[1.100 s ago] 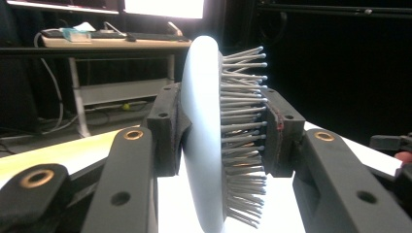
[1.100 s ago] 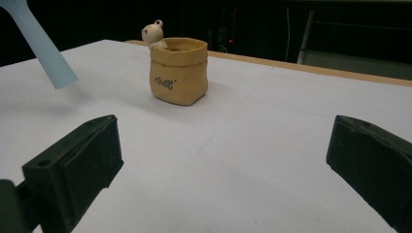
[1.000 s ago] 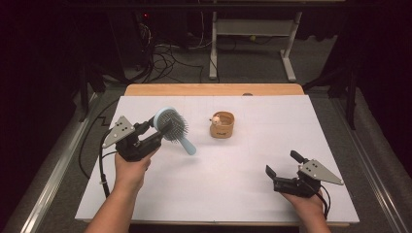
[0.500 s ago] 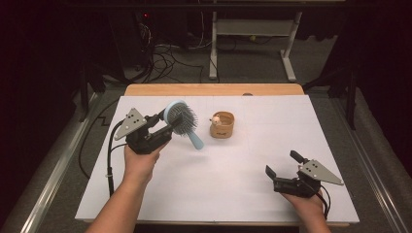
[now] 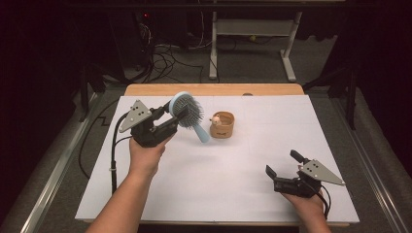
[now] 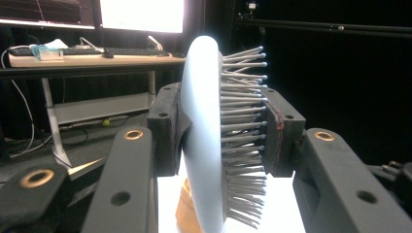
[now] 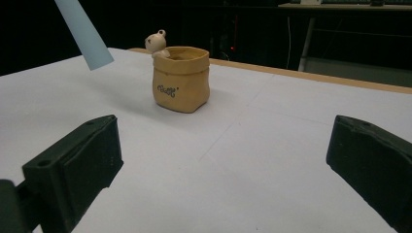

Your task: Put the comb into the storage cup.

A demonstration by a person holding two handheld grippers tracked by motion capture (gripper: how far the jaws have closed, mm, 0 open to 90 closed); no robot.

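White table (image 5: 233, 194), hairbrush (image 5: 187, 110) in L gripper (image 5: 171, 115)

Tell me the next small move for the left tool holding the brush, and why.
Probably carry the brush a little further toward the pot and turn its handle down over the opening. The left tool grips the brush head in the air, with the handle tip slanting down just beside the pot, not yet above it. The right tool rests open on the table, apart.

dark room, grey floor (image 5: 252, 58), white desk frame (image 5: 252, 34), tangled cables (image 5: 165, 53).
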